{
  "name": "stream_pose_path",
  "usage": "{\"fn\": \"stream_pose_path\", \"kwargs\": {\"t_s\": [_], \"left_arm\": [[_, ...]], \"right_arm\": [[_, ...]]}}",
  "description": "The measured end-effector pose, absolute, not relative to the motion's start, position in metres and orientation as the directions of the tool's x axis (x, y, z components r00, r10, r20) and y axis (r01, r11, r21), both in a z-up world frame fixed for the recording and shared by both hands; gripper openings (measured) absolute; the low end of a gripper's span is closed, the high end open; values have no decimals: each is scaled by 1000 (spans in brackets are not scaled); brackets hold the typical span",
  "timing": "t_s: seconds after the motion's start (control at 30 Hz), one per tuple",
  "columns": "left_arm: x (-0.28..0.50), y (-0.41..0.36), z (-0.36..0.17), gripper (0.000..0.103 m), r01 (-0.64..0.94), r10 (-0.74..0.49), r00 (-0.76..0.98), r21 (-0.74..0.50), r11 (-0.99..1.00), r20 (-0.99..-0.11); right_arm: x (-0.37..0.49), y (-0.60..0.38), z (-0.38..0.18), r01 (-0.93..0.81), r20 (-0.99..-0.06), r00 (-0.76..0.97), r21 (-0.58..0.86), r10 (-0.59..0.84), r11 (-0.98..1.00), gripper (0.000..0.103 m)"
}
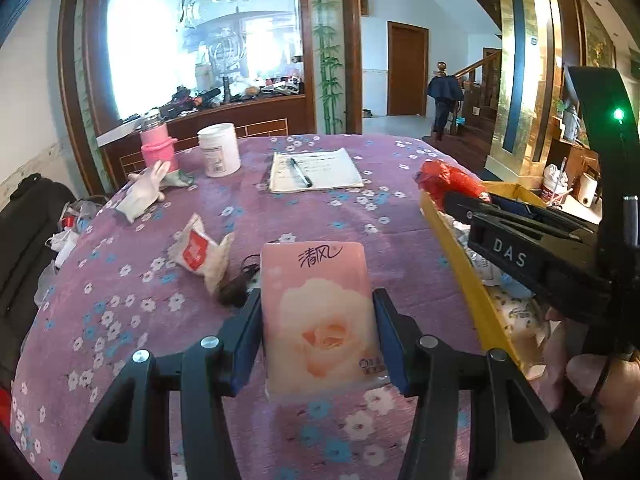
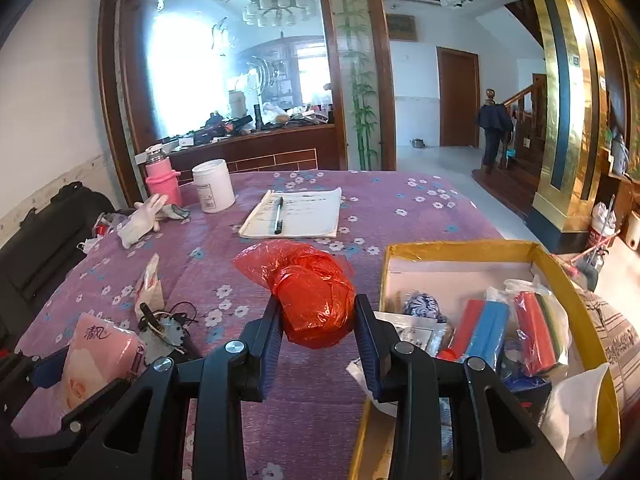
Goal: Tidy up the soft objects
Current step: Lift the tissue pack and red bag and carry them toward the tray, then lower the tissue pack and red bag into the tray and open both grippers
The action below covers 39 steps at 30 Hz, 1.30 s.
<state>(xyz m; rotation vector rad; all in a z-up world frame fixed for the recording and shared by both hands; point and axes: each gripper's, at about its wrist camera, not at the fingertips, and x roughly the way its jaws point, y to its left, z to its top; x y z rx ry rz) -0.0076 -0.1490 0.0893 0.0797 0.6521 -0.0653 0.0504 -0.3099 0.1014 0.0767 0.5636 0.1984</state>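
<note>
The pink tissue pack (image 1: 320,320) sits squeezed between the two blue pads of the left gripper (image 1: 318,338), lifted over the purple flowery tablecloth (image 1: 360,216). The right gripper (image 2: 318,332) squeezes a crumpled red plastic bag (image 2: 308,296) the same way, just left of the yellow box (image 2: 460,247).

The box stands at the right edge of the table and is full of soft packs and bags. A torn white wrapper (image 1: 198,252) lies left of the tissue pack. Farther away lie a white glove (image 1: 142,192), a pink bottle (image 1: 158,146), a white jar (image 1: 219,150) and a notepad (image 1: 316,170) with a pen (image 1: 300,172) on it.
</note>
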Motion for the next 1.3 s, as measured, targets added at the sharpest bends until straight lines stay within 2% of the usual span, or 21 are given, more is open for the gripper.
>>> {"fn": "stream_pose_path", "kwargs": {"t_s": [0.57,0.9,1.1,1.3], "left_arm": [[14,-212,94,52,185,-102,779,72,980,-619],[33,-278,88,52,295,-198,729,40,955,-656],[38,-308,72,52,379,-269,691,19,925,-671],[35,-322,52,52,456,-319,653,20,890,-687]], "right_arm": [[57,-381,111,-20,-515,847,222,135,975,37],[59,-480,103,162,-523,848,414,88,896,37],[61,-500,98,224,-558,828,405,46,887,37],[77,-499,77,259,-657,753,359,45,897,37]]}}
